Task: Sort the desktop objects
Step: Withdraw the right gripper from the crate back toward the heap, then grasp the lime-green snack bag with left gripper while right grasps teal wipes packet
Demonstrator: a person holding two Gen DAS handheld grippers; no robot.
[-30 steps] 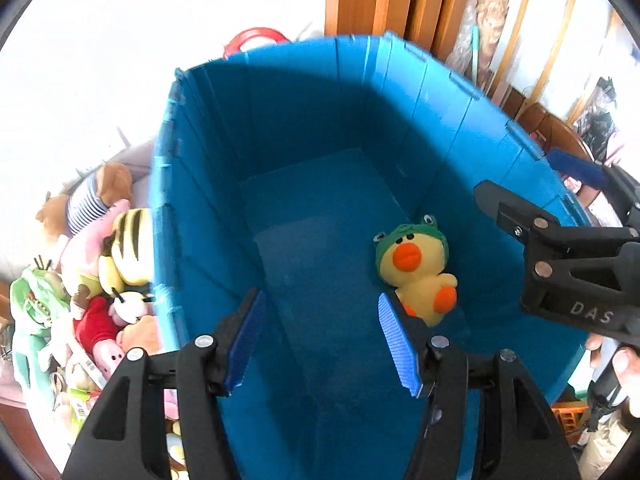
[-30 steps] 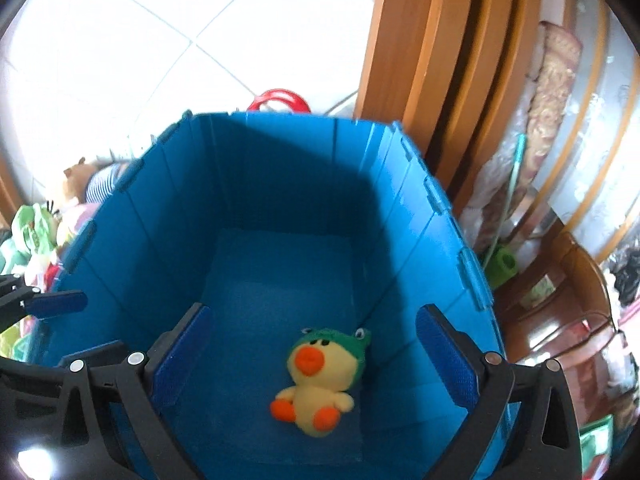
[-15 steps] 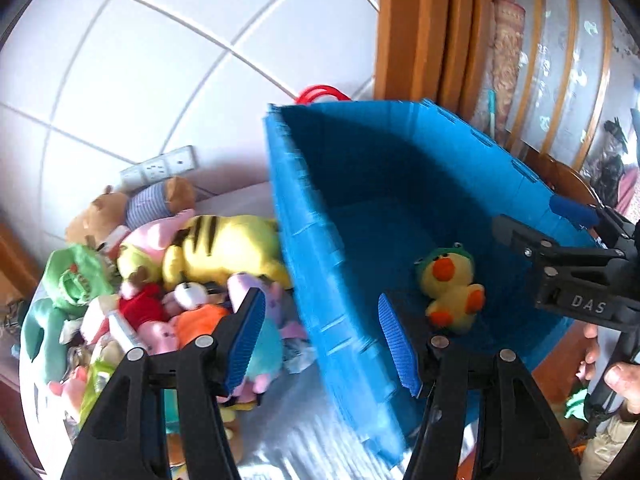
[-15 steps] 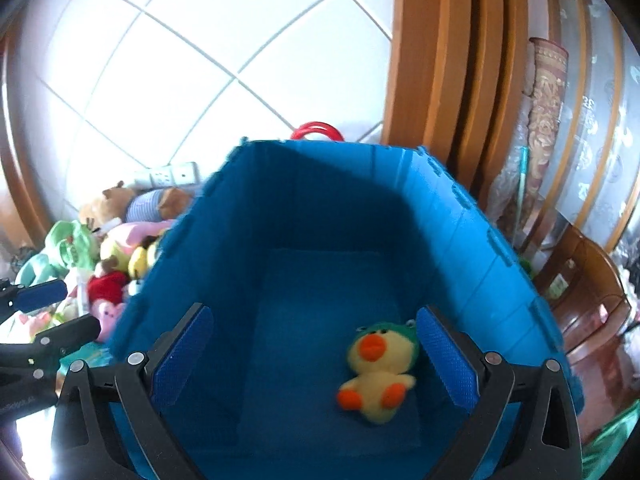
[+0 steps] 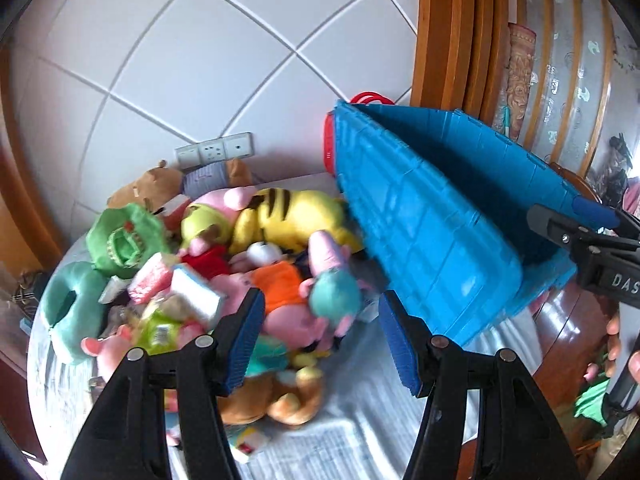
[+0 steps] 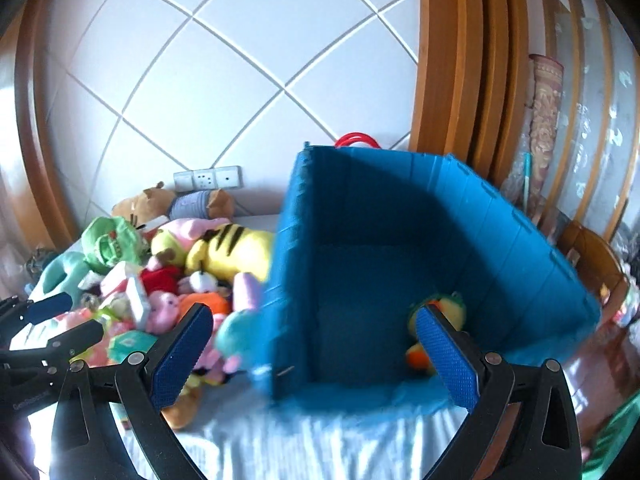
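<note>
A blue bin (image 5: 432, 216) (image 6: 400, 248) stands on a white-clothed table, right of a heap of plush toys (image 5: 224, 256) (image 6: 168, 280). Inside the bin lies a yellow duck plush (image 6: 444, 312), partly hidden by my right finger. My left gripper (image 5: 322, 342) is open and empty, just above the near side of the heap where a teal and pink plush (image 5: 334, 300) lies. My right gripper (image 6: 316, 356) is open and empty, straddling the bin's near left corner. In the heap lie a yellow striped tiger (image 5: 288, 216) (image 6: 236, 252) and a green plush (image 5: 124, 240).
A tiled wall with a socket strip (image 5: 214, 152) backs the table. Wooden frames (image 5: 452, 32) rise behind the bin. The right gripper (image 5: 588, 248) and a hand (image 5: 624, 352) show at the left wrist view's right edge. A dark wooden chair (image 6: 592, 256) stands to the right.
Both grippers have pulled back and swung left from above the bin's inside. The left one now faces the toy heap; the right one sits over the bin's near corner. Both stayed open.
</note>
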